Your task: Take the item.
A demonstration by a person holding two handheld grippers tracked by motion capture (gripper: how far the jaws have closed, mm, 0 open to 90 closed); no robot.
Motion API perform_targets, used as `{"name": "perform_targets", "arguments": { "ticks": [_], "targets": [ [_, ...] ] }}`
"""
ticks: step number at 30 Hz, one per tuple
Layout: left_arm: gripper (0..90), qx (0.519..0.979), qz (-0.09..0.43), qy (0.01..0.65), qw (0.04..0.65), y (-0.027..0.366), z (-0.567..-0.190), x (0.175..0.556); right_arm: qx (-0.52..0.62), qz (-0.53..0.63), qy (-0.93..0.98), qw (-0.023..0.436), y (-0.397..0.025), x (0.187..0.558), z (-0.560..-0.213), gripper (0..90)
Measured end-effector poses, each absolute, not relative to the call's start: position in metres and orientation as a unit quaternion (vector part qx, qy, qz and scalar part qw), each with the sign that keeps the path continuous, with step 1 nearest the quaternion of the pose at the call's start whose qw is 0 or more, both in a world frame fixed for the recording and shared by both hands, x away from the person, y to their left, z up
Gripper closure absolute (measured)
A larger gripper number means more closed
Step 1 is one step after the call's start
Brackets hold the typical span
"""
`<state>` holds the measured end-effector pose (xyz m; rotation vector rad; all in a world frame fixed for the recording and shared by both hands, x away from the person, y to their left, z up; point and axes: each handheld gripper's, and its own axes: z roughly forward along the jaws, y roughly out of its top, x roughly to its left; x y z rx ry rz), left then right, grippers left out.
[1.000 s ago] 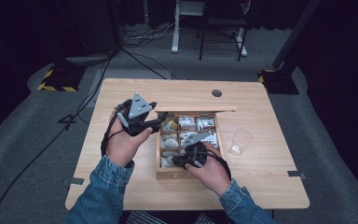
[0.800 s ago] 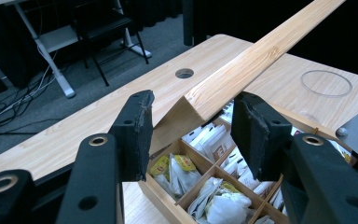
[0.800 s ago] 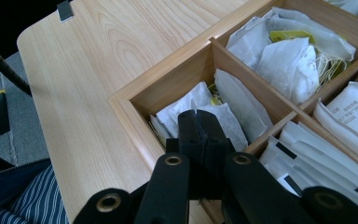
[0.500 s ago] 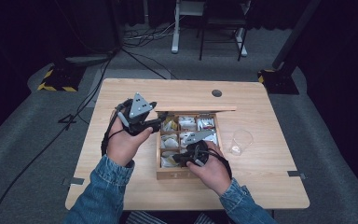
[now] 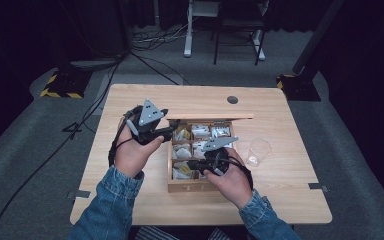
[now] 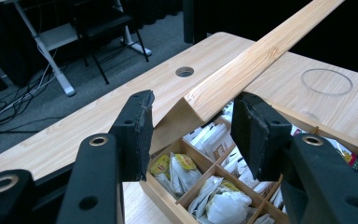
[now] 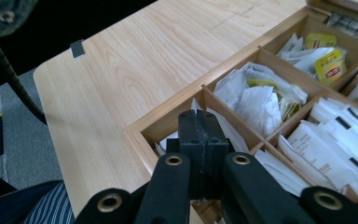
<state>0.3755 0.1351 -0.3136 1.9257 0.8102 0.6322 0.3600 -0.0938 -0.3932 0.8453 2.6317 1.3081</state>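
The wooden box (image 5: 200,186) of tea bags sits mid-surface (image 5: 290,200). The left hand-held gripper (image 6: 193,123), jaws spread, straddles the corner of its raised lid (image 6: 261,51). The right hand-held gripper (image 7: 199,128), jaws pressed together, dips into the near-left compartment. Yellow packets (image 7: 331,63) carry unreadable print.

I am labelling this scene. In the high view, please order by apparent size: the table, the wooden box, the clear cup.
1. table, clearly the largest.
2. wooden box, lid open, resting on the table.
3. clear cup, the smallest, standing beside the box.
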Motion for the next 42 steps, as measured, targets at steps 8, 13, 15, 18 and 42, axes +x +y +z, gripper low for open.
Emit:
{"name": "perform_targets", "arguments": {
  "ticks": [8, 13, 15, 18, 42],
  "targets": [
    [49.4, 0.783, 0.258, 0.329, 0.462, 0.135, -0.314, 0.376, 0.276, 0.441, 0.853, 0.049, -0.101, 0.356, -0.378, 90.0],
    [49.4, 0.783, 0.258, 0.328, 0.462, 0.136, -0.314, 0.376, 0.278, 0.449, 0.847, 0.055, -0.109, 0.353, -0.368, 90.0],
    [49.4, 0.783, 0.258, 0.327, 0.462, 0.136, -0.314, 0.376, 0.280, 0.451, 0.845, 0.057, -0.113, 0.351, -0.365, 90.0],
    [49.3, 0.783, 0.256, 0.328, 0.463, 0.136, -0.314, 0.375, 0.285, 0.456, 0.841, 0.062, -0.120, 0.349, -0.360, 90.0],
    [49.3, 0.783, 0.256, 0.329, 0.462, 0.135, -0.314, 0.375, 0.337, 0.470, 0.808, 0.109, -0.185, 0.351, -0.336, 90.0]
  ]
}}
